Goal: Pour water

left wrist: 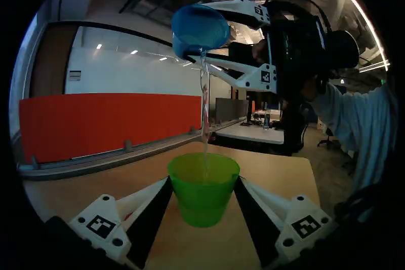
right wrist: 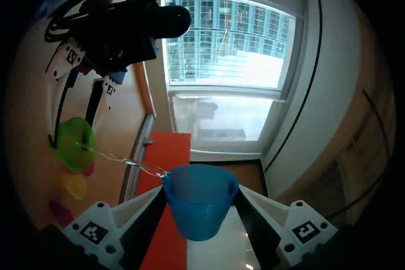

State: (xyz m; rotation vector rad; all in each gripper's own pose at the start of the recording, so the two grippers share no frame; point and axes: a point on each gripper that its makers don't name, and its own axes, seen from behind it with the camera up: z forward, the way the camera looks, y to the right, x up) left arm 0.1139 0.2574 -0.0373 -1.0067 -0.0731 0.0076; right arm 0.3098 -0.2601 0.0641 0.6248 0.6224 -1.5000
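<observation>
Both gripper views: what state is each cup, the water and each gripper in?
blue cup: tilted, pouring.
green cup: upright, being filled.
water: streaming from blue cup into green cup.
left gripper: shut on green cup.
right gripper: shut on blue cup.

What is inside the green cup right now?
A thin stream of water falls from the tilted blue cup into the green cup. How much water lies inside cannot be seen; the cup's own wall hides the level.
</observation>
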